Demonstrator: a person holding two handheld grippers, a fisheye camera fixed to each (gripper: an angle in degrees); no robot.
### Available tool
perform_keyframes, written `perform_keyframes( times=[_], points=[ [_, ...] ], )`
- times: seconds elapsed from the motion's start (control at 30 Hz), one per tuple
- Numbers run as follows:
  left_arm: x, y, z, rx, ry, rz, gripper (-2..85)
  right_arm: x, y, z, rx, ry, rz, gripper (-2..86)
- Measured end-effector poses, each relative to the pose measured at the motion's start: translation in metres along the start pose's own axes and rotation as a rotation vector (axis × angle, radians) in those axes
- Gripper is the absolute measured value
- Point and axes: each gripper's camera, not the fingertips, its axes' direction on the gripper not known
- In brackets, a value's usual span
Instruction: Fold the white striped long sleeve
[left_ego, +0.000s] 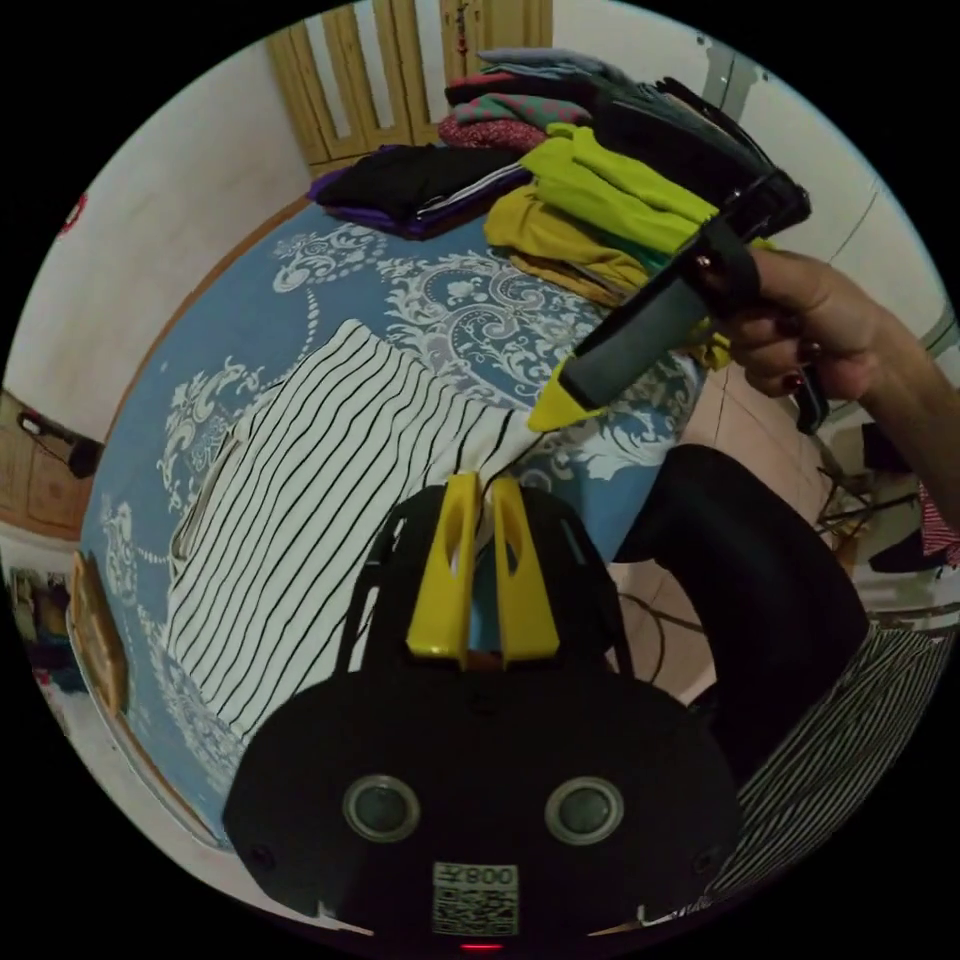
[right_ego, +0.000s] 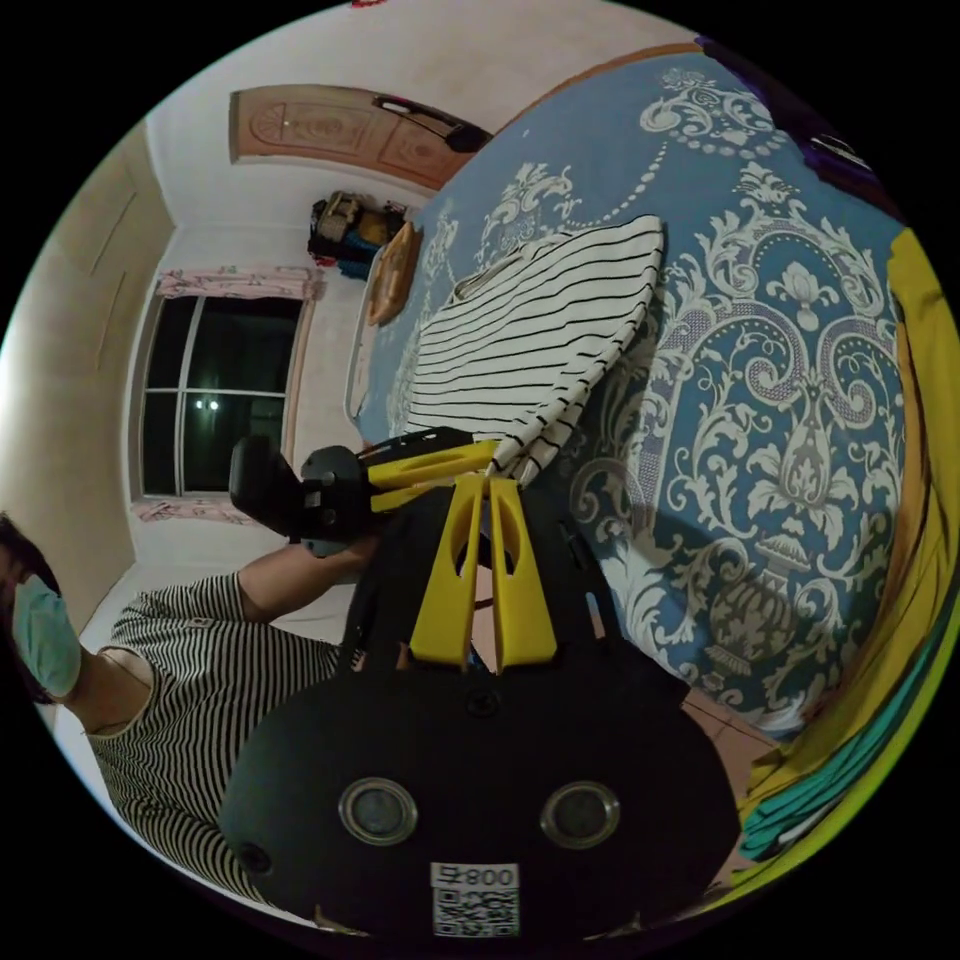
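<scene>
The white long sleeve with thin black stripes (left_ego: 300, 500) lies partly folded on a bed with a blue patterned sheet (left_ego: 300, 290). One corner of it is drawn up into my left gripper (left_ego: 482, 485), whose yellow jaws are shut on the fabric. My right gripper (left_ego: 550, 412), held in a hand, hovers just right of that corner with its jaws together and nothing in them. In the right gripper view the shirt (right_ego: 540, 330) tapers down to the left gripper (right_ego: 485, 458), and my right gripper (right_ego: 480, 485) sits right below that pinched corner.
Piles of folded clothes stand at the bed's far end: yellow and green ones (left_ego: 590, 190) and a black and purple stack (left_ego: 410, 185). The person in a striped top (right_ego: 180, 680) stands at the bed's edge (right_ego: 740, 690). A dark window (right_ego: 215, 390) is behind.
</scene>
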Motion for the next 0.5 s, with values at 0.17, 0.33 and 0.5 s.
perform_keyframes(
  times=[0.17, 0.33, 0.5],
  points=[
    [0.004, -0.014, -0.005, 0.094, 0.088, -0.160, 2.6, 0.015, -0.014, -0.011, 0.105, -0.054, 0.056, 0.9],
    [0.010, -0.024, -0.005, 0.142, 0.144, -0.227, 2.5, 0.049, -0.048, -0.007, 0.205, -0.097, 0.213, 3.5],
    [0.016, -0.034, -0.003, 0.161, 0.173, -0.244, 2.4, 0.054, -0.094, 0.004, 0.253, -0.115, 0.263, 6.6]
  ],
)
